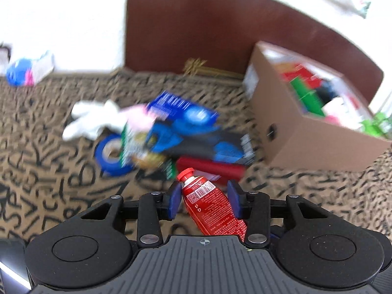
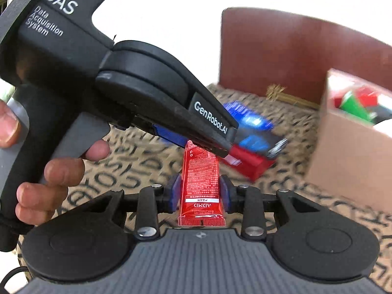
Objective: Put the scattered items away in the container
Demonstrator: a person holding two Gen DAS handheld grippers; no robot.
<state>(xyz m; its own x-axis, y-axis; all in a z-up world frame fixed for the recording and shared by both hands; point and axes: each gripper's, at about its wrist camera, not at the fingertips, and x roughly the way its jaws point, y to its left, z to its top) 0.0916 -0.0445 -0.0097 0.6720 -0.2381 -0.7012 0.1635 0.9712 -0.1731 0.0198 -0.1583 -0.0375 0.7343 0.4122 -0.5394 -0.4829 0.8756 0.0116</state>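
Note:
A red tube [image 1: 210, 208] with a red cap hangs above the patterned carpet, held at both ends. In the left wrist view my left gripper [image 1: 204, 191] is shut on its cap end, the tube lying slantwise between the blue pads. In the right wrist view my right gripper [image 2: 200, 188] is shut on the red tube [image 2: 199, 176] near its flat crimped end. My left gripper [image 2: 198, 144] reaches in from the upper left and covers the far end. The open cardboard box [image 1: 289, 127] stands to the right, holding several coloured items.
On the carpet ahead lie a blue packet [image 1: 186, 122], a red box [image 1: 210, 167], a blue tape roll [image 1: 110, 154] and a white cloth [image 1: 90, 120]. A brown board [image 1: 208, 29] stands behind. A person's hand [image 2: 56, 171] grips the left tool's handle. The box [image 2: 348, 152] is close on the right.

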